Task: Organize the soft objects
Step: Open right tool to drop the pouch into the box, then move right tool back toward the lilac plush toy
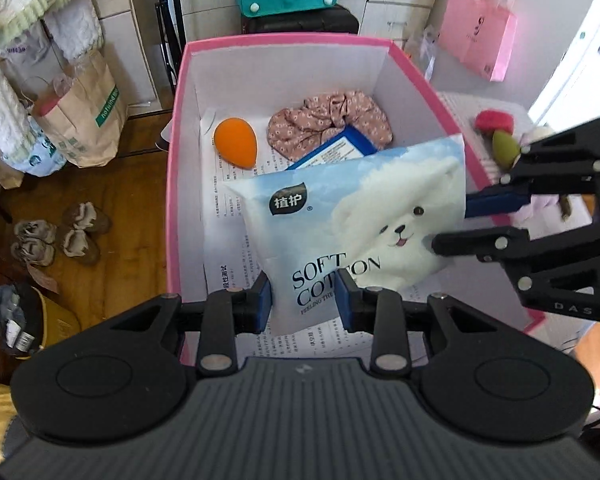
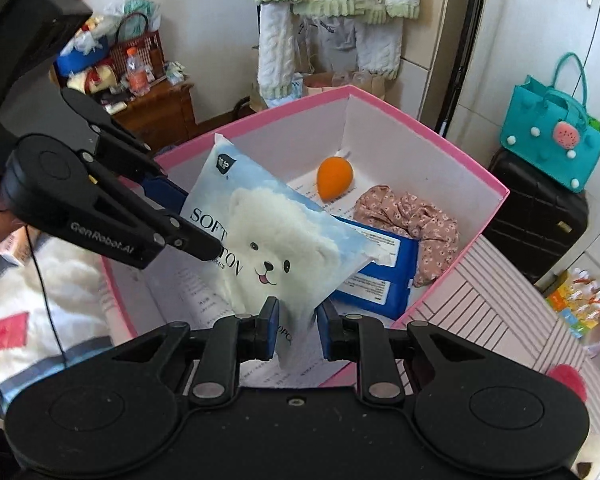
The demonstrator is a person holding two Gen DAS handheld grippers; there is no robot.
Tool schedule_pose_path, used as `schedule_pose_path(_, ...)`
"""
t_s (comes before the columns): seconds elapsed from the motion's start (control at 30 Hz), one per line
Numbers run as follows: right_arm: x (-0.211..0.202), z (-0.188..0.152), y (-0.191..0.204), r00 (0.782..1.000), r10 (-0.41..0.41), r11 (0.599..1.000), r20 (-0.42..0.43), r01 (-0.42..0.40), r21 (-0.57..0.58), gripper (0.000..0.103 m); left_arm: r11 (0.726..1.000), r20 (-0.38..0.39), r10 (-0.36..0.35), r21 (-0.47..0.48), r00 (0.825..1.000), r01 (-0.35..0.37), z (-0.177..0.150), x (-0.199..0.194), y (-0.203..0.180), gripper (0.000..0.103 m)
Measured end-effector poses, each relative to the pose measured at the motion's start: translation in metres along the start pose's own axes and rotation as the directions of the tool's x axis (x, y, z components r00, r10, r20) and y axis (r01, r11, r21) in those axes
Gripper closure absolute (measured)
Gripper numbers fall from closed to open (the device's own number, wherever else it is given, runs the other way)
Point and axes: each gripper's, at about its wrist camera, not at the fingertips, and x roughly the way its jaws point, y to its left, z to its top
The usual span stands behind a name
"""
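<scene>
With sponge (image 1: 236,143), scrunchie (image 1: 332,120) and blue pack (image 1: 332,150) boxed, my left gripper (image 1: 305,304) and right gripper (image 2: 298,330) both pinch the tissue pack (image 1: 356,220) over the box (image 1: 176,160); toys (image 1: 496,130) remain outside.

Left gripper (image 1: 304,300) and right gripper (image 2: 298,330): black linkage bodies, silver rivets, blue pads (image 1: 265,302); white "GenRobot.AI" lettering, thin black cable.

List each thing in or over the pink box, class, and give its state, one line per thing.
Cotton pack: tilted, held over the box by both grippers.
Left gripper: shut on the pack's lower edge.
Right gripper: shut on the pack's corner.
Box: open, no lid on it.
Sponge: lying on the box floor.
Scrunchie: bunched, in the box.
Blue pack: flat, partly under the cotton pack.
</scene>
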Motion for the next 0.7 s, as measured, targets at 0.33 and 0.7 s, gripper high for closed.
schedule_pose_path(0.33, 0.001, 0.007, -0.015, 0.999, -0.035, 0.998, 0.024, 0.033, 0.062, 0.071, 0.997, 0.022, 0.069, -0.023, 0.997, -0.069, 0.004, -0.003, -0.004, 0.057)
schedule_pose_path(0.7, -0.038, 0.000, -0.007, 0.995, 0.023, 0.996, 0.096, -0.030, 0.078, 0.067, 0.998, 0.060, 0.067, -0.017, 0.996, -0.066, -0.001, -0.044, -0.021, 0.053)
